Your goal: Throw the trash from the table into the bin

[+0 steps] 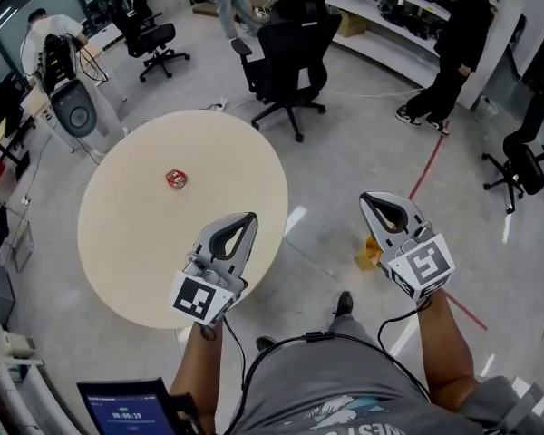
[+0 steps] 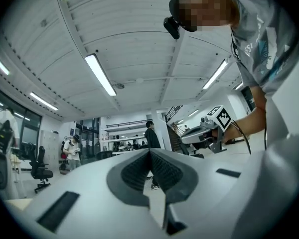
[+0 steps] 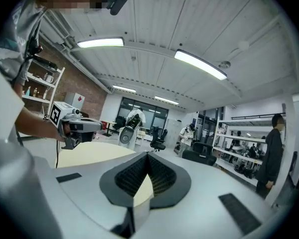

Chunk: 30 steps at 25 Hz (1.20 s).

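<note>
Overview of a trash-clearing task judged to be at its start. The small red crumpled piece of trash (image 1: 176,178) lies alone on the round beige worktop (image 1: 127,243), toward its far left part and well apart from both tools.

The left gripper (image 1: 245,220) is held over the near right edge of the worktop. The right gripper (image 1: 374,203) is held out past that edge, above the grey floor. In the left gripper view the ribbed dark fingers (image 2: 134,171) are pressed together with nothing between them. The right gripper view shows the same, its fingers (image 3: 132,176) closed and empty.

No bin can be identified with certainty. A yellow object on the floor (image 1: 370,254), partly hidden behind the right gripper, is too small to name.

Hazards from this position:
- The trash looks light and the worktop smooth. Fingers arriving closed, or opened too late, would probably nudge it away rather than capture it — possibly over the far edge.
- A low, level approach could scrape the worktop, since a crumpled scrap offers little height to pinch.
- The drop-off point is not located, so a release could miss.
- Black office chairs (image 1: 286,66) and standing people (image 1: 453,43) occupy the surrounding floor — a wide carry might meet them.
</note>
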### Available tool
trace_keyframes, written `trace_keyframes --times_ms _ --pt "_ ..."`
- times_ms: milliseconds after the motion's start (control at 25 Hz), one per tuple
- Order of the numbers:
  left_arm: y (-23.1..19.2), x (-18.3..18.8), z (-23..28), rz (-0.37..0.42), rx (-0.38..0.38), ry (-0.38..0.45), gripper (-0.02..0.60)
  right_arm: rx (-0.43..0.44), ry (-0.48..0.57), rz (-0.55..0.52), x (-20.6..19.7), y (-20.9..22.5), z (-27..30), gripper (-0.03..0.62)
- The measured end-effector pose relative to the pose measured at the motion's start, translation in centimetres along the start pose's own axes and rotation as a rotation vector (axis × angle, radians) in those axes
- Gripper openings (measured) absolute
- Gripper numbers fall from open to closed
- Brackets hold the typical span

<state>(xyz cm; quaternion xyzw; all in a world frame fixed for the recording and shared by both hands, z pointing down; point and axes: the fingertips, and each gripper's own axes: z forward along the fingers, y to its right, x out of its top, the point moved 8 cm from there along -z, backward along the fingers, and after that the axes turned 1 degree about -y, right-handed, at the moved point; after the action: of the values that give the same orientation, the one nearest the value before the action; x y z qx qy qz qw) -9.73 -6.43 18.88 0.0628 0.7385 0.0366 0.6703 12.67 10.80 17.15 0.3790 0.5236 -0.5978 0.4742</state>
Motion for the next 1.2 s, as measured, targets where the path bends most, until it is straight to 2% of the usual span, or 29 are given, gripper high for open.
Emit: trace_keyframes --times_ms 120,240,440,680,920,1200 --pt "-1.8 1.7 -5.0 0.01 0.048 0.048 0.043 0.029 0.018 -0.052 3.0 -3.9 1.1 0.009" --pt "-3.1 2.4 -9.7 0.025 0.087 0.051 0.043 0.055 0.033 -0.082 5.1 -7.6 2.2 0.009" --pt "-4.8 2.3 -13.7 0.045 0.165 0.102 0.043 0.13 0.063 -0.136 6.4 -10.7 5.3 0.009" --pt "-7.1 4.3 -22.7 0.044 0.29 0.112 0.043 0.237 0.08 -0.191 11.0 -17.3 8.9 0.009" --pt "-9.1 2.7 -25.9 0.04 0.43 0.081 0.043 0.365 0.102 -0.218 11.0 -18.9 15.3 0.009" --pt "-12.9 1.5 -29.7 0.014 0.561 0.014 0.043 0.505 0.069 -0.207 10.8 -22.0 24.6 0.011"
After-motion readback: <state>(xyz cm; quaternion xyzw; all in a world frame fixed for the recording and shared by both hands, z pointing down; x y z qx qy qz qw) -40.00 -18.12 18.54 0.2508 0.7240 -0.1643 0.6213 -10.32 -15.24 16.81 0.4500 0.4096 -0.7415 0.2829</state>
